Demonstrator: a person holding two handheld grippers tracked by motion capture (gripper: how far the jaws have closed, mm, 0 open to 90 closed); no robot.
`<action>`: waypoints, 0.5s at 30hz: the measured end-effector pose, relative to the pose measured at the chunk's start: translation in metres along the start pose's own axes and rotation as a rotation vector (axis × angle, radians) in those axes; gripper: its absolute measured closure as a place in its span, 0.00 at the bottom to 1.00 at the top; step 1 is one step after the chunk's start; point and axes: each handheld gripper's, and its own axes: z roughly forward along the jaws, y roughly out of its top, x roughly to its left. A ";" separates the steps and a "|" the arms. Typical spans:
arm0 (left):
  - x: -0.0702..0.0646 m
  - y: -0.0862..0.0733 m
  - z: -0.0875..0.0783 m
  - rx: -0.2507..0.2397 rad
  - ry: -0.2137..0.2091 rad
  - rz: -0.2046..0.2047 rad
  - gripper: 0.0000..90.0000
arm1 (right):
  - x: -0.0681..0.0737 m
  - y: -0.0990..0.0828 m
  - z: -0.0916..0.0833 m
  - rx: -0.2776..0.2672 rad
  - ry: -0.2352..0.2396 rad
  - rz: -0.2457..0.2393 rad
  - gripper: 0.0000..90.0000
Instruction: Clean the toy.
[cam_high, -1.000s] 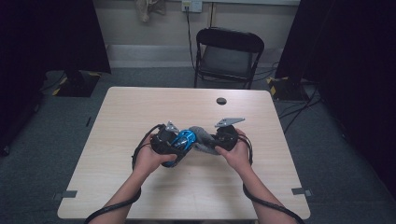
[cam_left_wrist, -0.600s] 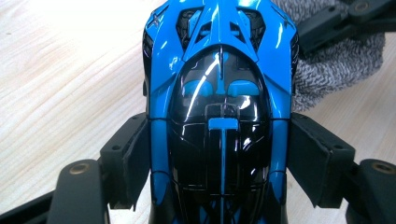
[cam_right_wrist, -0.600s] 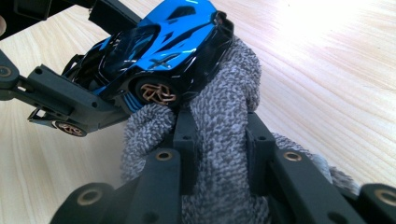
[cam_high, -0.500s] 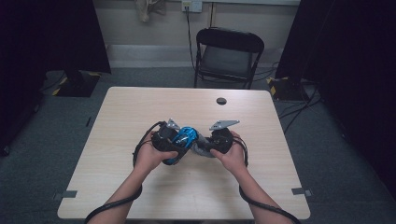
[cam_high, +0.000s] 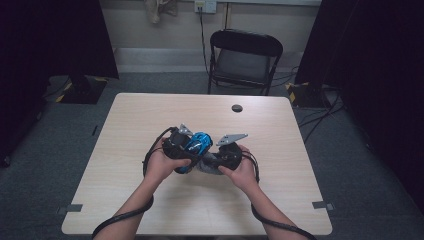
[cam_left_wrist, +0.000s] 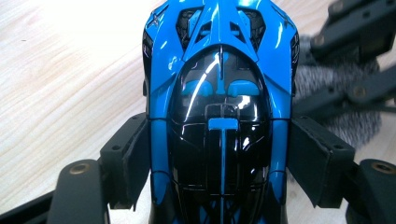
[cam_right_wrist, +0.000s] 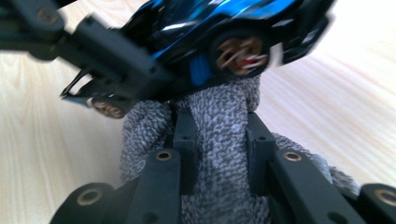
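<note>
My left fingers (cam_left_wrist: 219, 186) clamp the blue toy car (cam_left_wrist: 219, 93) by its two sides, pads pressed against the bodywork, nose pointing toward the top of the left gripper view. My right fingers (cam_right_wrist: 219, 135) are pinched nearly shut on a folded grey cloth (cam_right_wrist: 224, 140), which presses up against the car's underside by a wheel. In the high view, both forearms rise from the bottom edge and my hands meet at the centre of the desk (cam_high: 125, 130), knuckles out, grippers angled inward toward each other.
</note>
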 end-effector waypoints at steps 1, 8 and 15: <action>0.001 0.000 0.000 -0.001 0.000 -0.006 0.31 | 0.000 0.000 0.000 0.000 0.000 0.000 0.80; 0.003 0.004 -0.001 -0.015 0.009 -0.021 0.31 | 0.012 -0.006 0.012 0.011 0.043 -0.006 0.80; 0.005 0.006 -0.002 -0.028 0.016 -0.036 0.31 | 0.021 -0.008 0.021 0.024 0.075 -0.011 0.80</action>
